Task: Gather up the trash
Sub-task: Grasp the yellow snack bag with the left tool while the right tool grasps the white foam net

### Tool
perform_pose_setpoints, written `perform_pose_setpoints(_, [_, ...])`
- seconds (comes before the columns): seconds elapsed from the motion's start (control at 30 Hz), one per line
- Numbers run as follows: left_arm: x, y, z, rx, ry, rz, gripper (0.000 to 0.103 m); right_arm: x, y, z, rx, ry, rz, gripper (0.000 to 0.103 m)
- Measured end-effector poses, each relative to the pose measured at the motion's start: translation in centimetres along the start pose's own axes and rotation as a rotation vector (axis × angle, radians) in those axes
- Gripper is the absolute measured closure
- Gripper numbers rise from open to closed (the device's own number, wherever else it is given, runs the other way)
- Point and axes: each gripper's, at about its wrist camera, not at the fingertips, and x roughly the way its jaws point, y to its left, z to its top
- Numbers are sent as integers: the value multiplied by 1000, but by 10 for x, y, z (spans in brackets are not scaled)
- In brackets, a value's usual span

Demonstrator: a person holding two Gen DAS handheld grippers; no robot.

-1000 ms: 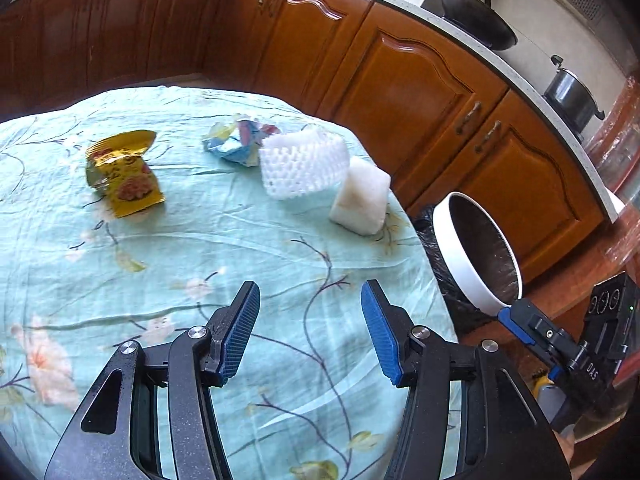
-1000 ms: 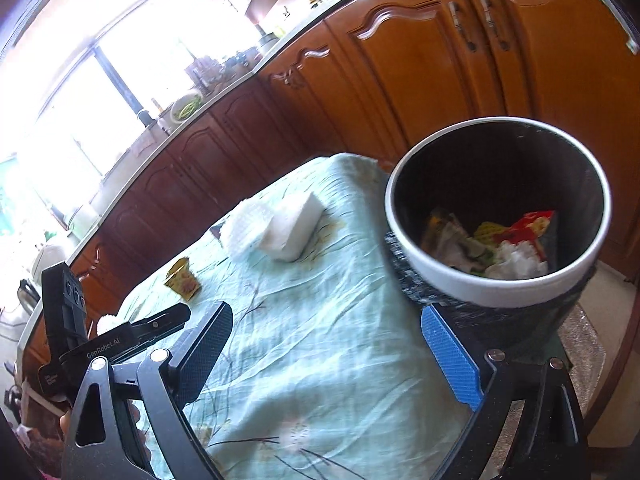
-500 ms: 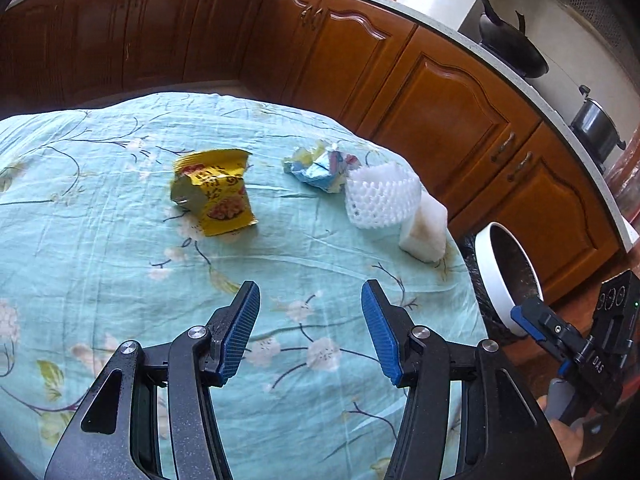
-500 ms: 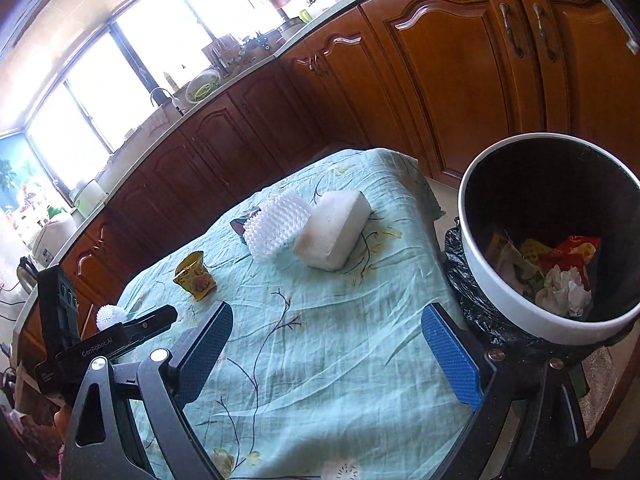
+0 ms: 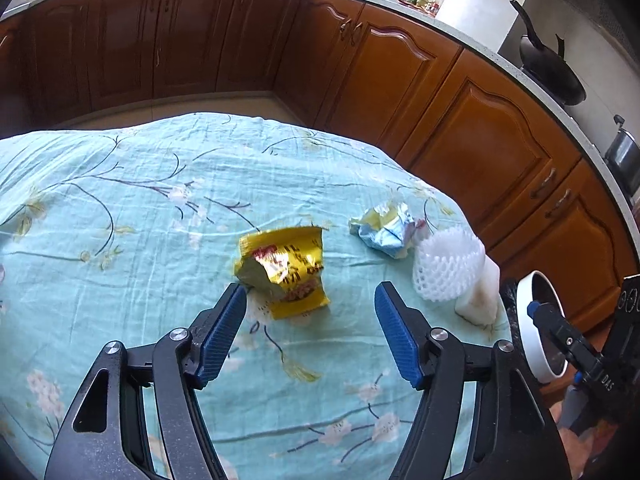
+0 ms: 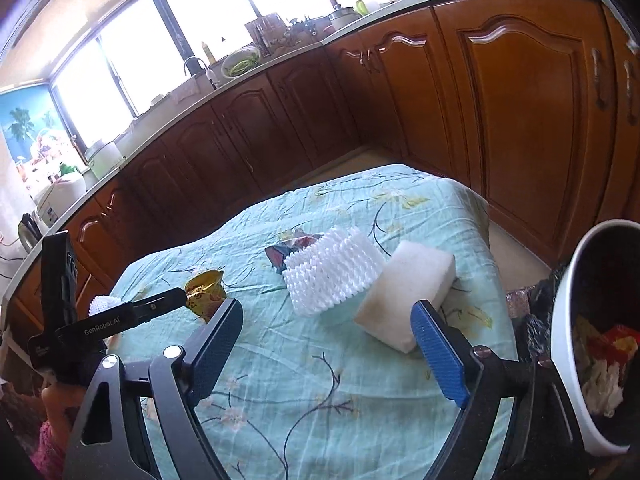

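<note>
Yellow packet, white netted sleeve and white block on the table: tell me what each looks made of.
Yellow packet: glossy foil-like plastic film, going by its shine and sharp creases. White netted sleeve: soft foam mesh with open diamond cells. White block: matte foam or sponge, probably; its surface is plain and dull.

Left wrist camera sits low behind its own wide-spread fingers (image 5: 232, 332), looking across the cloth-covered table (image 5: 120, 216) toward the corner cabinets, close on the yellow wrapper (image 5: 286, 270). Right wrist camera looks from the table's bin side, over its own parted fingers (image 6: 438, 354), toward the window and sink counter, the white foam block (image 6: 408, 292) nearest. Both views share the table top, the wrapper (image 6: 206, 292), the foam net (image 5: 448, 270) (image 6: 332, 270), the block (image 5: 480, 296) and the white-rimmed bin (image 5: 526, 332) (image 6: 564, 328). Each catches the other gripper at its edge.
</note>
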Motion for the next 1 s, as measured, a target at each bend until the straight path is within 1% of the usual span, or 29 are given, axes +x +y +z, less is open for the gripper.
perform_pose_setpoints(0.07, [9,2,9,6,-1,14,31,15,2,7,-21,18,-14,17])
perform_pose_setpoints(0.1, [14,3,13,9,3,10,28,24,2,10,-30,26,-23,17])
perform_pose_setpoints(0.13, [18,4,16,13,5,6,26,31,1,12,-34,36,-29,18])
perform_pose_setpoints(0.23, [32,5,21,36,15,10,26,56,0,16,-52,86,-41,21])
perform_pose_setpoints(0.27, [37,5,21,46,23,10,26,63,0,15,-54,102,-45,24])
perform_pose_setpoints(0.3, [42,4,21,55,33,9,26,70,0,15,-55,116,-50,31])
perform_pose_setpoints(0.33, [45,4,21,62,40,11,26,73,0,14,-58,121,-58,35])
perform_pose_setpoints(0.37, [48,2,20,74,48,17,27,74,1,13,-64,119,-68,48])
perform_pose_setpoints(0.4, [51,-1,18,91,56,25,27,74,1,12,-67,120,-74,64])
perform_pose_setpoints(0.43, [53,-4,16,108,60,41,27,73,2,11,-67,124,-82,72])
perform_pose_setpoints(0.47, [54,-8,14,126,60,63,34,72,2,10,-68,124,-87,82])
perform_pose_setpoints(0.5, [55,-10,11,143,62,80,47,70,2,9,-70,121,-89,86])
perform_pose_setpoints(0.57, [58,-14,7,159,78,78,51,64,3,5,-71,117,-81,91])
perform_pose_setpoints(0.63, [55,-17,3,172,68,74,57,57,2,2,-58,110,-68,92])
perform_pose_setpoints(0.67, [53,-19,1,177,69,66,62,51,2,1,-48,104,-58,92])
perform_pose_setpoints(0.83, [34,-25,-13,176,67,22,63,19,2,-3,-2,56,0,92])
perform_pose_setpoints(1.0, [7,-36,-29,167,51,-52,64,-18,-1,-12,37,9,31,92])
